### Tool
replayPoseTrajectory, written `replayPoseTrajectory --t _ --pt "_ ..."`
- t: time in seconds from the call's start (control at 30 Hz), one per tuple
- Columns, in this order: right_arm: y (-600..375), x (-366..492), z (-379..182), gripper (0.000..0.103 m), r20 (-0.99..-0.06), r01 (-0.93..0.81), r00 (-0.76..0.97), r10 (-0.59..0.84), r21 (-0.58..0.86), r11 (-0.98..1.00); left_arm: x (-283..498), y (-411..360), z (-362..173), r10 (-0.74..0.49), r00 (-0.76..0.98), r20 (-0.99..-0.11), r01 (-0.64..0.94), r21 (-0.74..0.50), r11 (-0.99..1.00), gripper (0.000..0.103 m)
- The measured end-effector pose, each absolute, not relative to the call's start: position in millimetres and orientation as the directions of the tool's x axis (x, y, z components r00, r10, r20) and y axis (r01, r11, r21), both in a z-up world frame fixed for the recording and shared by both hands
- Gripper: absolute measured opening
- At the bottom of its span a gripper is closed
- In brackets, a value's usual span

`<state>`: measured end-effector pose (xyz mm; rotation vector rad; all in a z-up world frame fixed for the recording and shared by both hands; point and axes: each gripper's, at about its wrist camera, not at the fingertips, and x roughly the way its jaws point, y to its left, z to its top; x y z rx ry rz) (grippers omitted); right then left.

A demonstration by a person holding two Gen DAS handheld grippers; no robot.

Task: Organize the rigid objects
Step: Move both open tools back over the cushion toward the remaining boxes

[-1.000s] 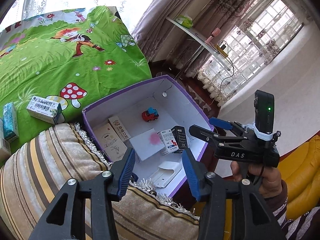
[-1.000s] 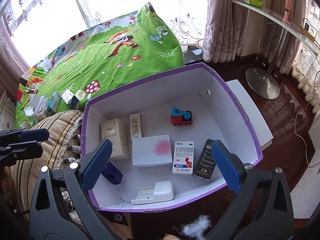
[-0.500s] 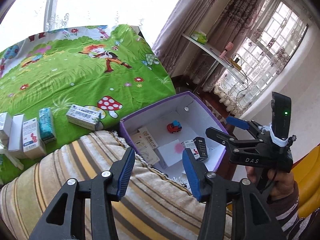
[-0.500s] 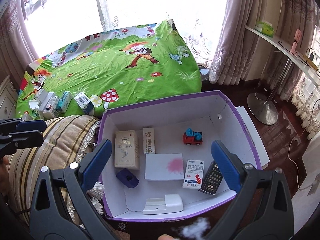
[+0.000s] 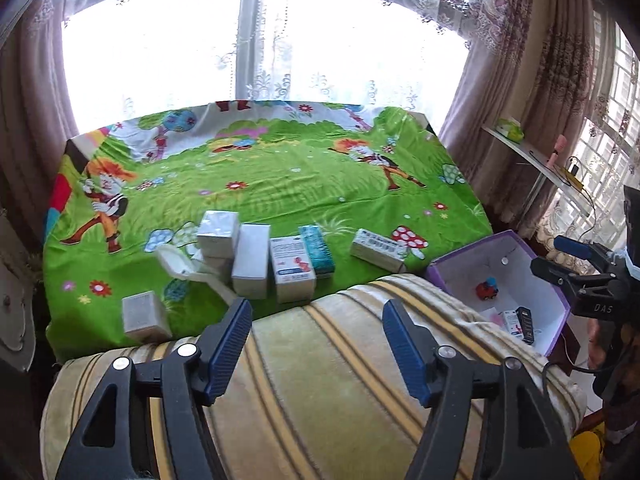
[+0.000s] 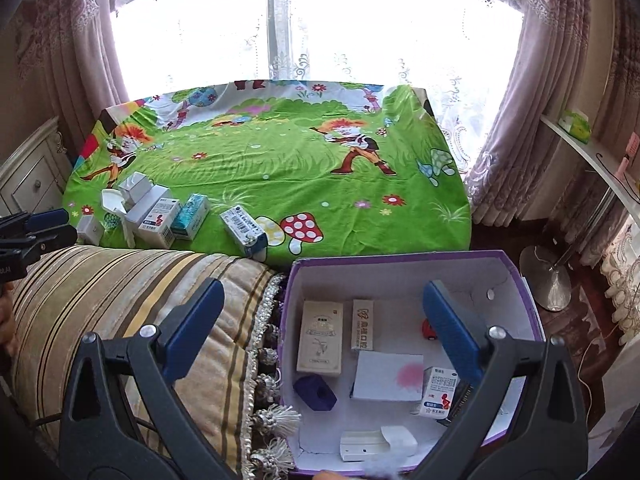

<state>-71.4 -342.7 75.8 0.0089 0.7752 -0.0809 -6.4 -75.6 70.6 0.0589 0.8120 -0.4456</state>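
A row of small cartons lies on the near edge of a bed covered by a green cartoon sheet [image 5: 280, 184]. From left to right in the left wrist view: a small white box [image 5: 142, 316] set apart at the near left, a stack of plain white boxes [image 5: 218, 234], a taller white carton [image 5: 251, 260], a medicine box with blue and red print [image 5: 292, 268], a teal carton [image 5: 317, 251], and a barcoded white carton [image 5: 378, 249] lying on its side beside a red mushroom print. A white plastic scoop-like piece [image 5: 180, 266] lies against the stack.

A striped cushion [image 5: 320, 380] lies along the bed's near edge, between the cartons and both grippers. To its right stands an open purple-rimmed cardboard box [image 6: 400, 258], its far wall against the bed's side. Inside it lie a cream carton [image 6: 320, 336], a narrow white carton [image 6: 363, 324], a white sheet with a pink blot [image 6: 390, 376], a dark blue block [image 6: 315, 392], a standing medicine box [image 6: 438, 396], a red toy car [image 5: 487, 289] and a white plastic part [image 6: 376, 442].

The left gripper [image 5: 318, 352] hangs over the cushion facing the cartons; its jaws have just been opening and hold nothing. The right gripper [image 6: 324, 334] hangs over the box's left edge, jaws spread wide and empty. The far half of the bed is bare sheet.
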Motion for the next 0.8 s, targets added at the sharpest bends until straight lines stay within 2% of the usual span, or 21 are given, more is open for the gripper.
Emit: replayPoseTrajectory --t 0.2,0.47,0.63,0.8 --pt "-327 -56 69 0.1 -0.73 0.032 0.683 -0.002 0.028 0.999 9 -15 56 -0.295 0.59 -0.751 0.262 -0.167 0.95 0.074" --pt "-317 -31 56 0.1 -0.778 0.016 0.627 0.037 0.06 0.998 31 19 41 -0.331 0.54 -0.774 0.188 -0.272 0.944 0.074" --pt "-308 -13 49 0.1 -0.799 -0.022 0.6 0.039 0.033 0.999 47 31 27 -0.328 0.493 -0.806 0.138 -0.3 0.944 0.074" --pt "-293 8 40 0.1 -0.824 -0.086 0.567 0.022 -0.033 0.996 64 39 16 -0.271 0.455 -0.848 0.073 -0.268 0.961 0.074"
